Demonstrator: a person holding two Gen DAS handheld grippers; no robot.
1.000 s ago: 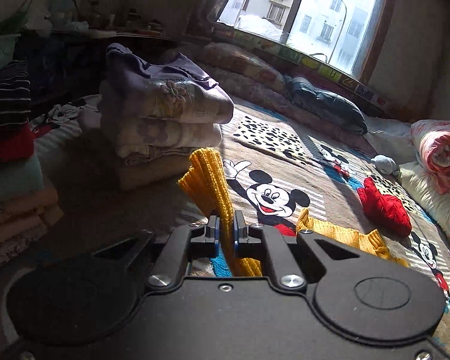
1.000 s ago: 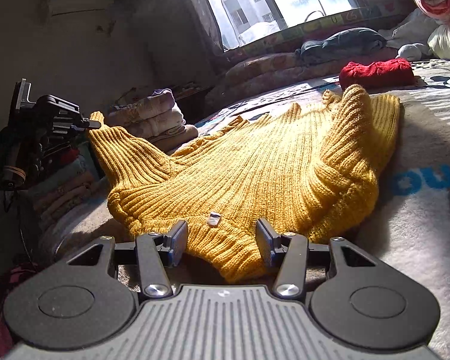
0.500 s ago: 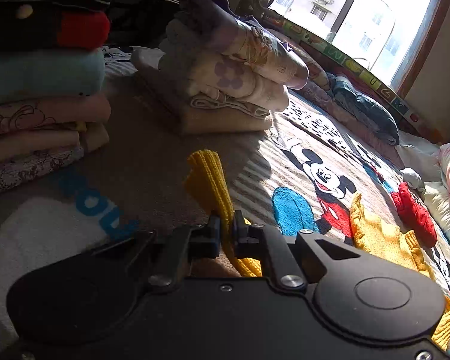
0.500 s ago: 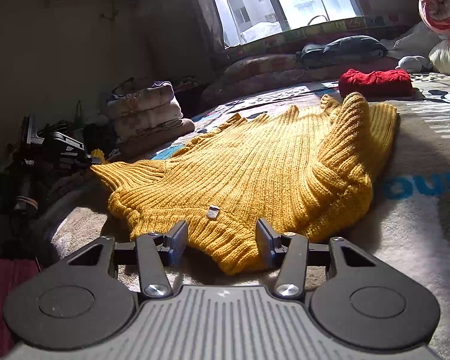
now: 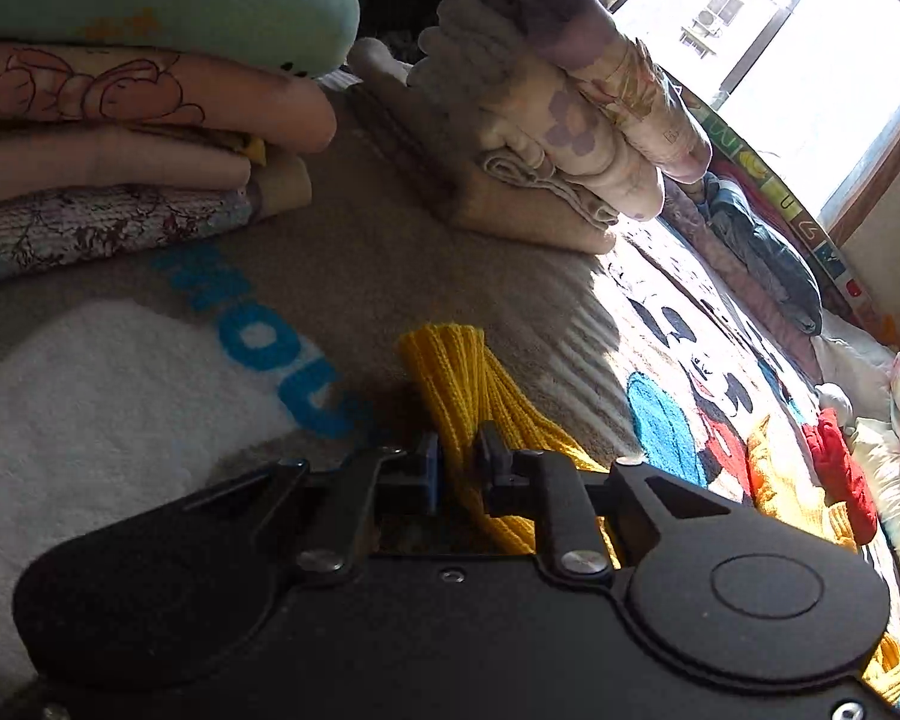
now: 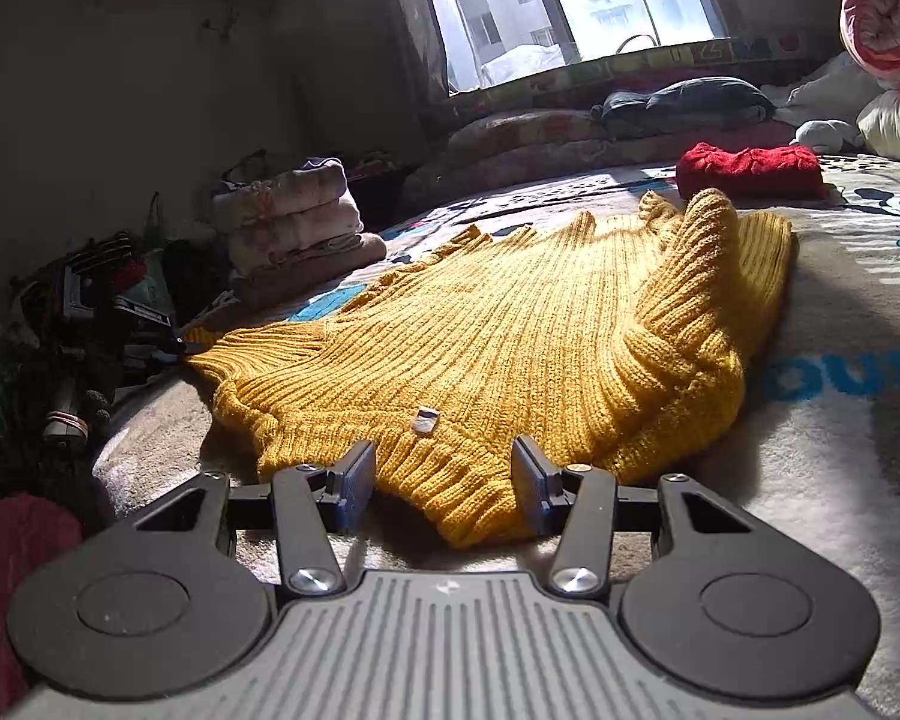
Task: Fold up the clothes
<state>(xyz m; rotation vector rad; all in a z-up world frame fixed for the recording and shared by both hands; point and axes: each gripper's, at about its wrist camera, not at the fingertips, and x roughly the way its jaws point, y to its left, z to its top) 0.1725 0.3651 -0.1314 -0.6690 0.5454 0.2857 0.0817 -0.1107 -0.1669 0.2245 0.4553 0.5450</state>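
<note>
Two grippers work one yellow sweater spread on the bed. Left gripper has its fingers clamped on the sleeve cuff, probably stretching it flat. Right gripper waits with fingers wide, straddling the collar without gripping.

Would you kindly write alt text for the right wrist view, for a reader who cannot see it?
A yellow sweater lies spread on a cartoon-print blanket, its ribbed hem between the open fingers of the right gripper. Behind it are a folded red garment, a stack of folded clothes and a bright window.
</note>
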